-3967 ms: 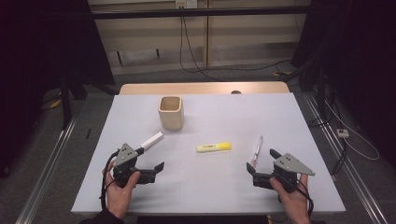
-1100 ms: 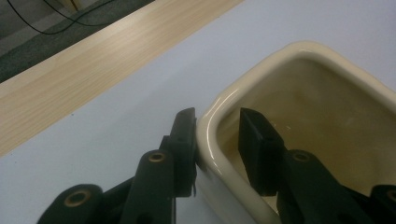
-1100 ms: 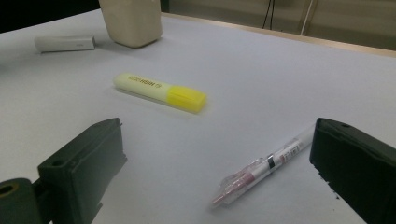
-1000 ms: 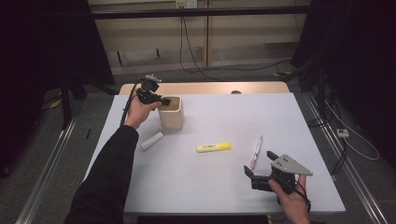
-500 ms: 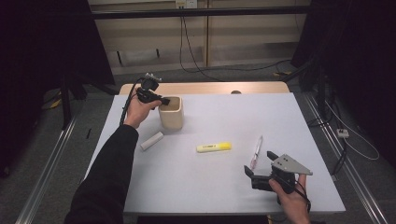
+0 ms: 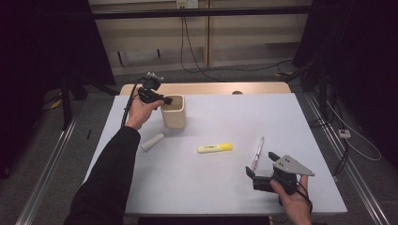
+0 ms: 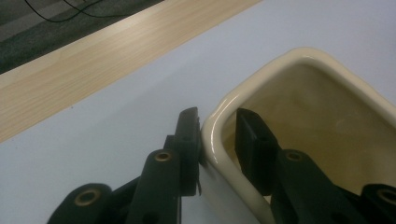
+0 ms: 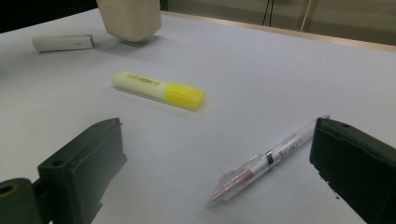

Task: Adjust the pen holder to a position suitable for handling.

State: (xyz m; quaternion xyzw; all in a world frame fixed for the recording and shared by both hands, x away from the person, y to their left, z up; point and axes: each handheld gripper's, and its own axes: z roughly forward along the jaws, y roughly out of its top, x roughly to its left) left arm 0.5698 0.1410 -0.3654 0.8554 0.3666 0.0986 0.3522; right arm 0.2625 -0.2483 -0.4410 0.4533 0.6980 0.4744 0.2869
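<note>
1. Left gripper (image 6: 165, 100) was way out at the far left part of the table (image 6: 291, 122), clamped onto the wall of the cream cup (image 6: 174, 116). In the left gripper view you could see one jaw outside the rim and the other one down inside, with the cup's rim (image 7: 212, 135) pinched between them.
2. The cup sat upright on the white tabletop, near the far edge where the wooden strip (image 6: 206, 88) showed.
3. Right gripper (image 6: 263, 176) was down at the near right, held in the person's hand, jaws spread wide and nothing in them.
4. In the right gripper view, the pen (image 8: 271, 156) lay flat on the table between those open jaws but neither one touched it.
5. Yellow highlighter (image 6: 214, 147) lay flat around the middle of the table, between the cup and the right gripper.
6. A small white cylinder-ish thing (image 6: 152, 141) lay just in front of the cup, beside the person's left sleeve (image 6: 110, 178).
</note>
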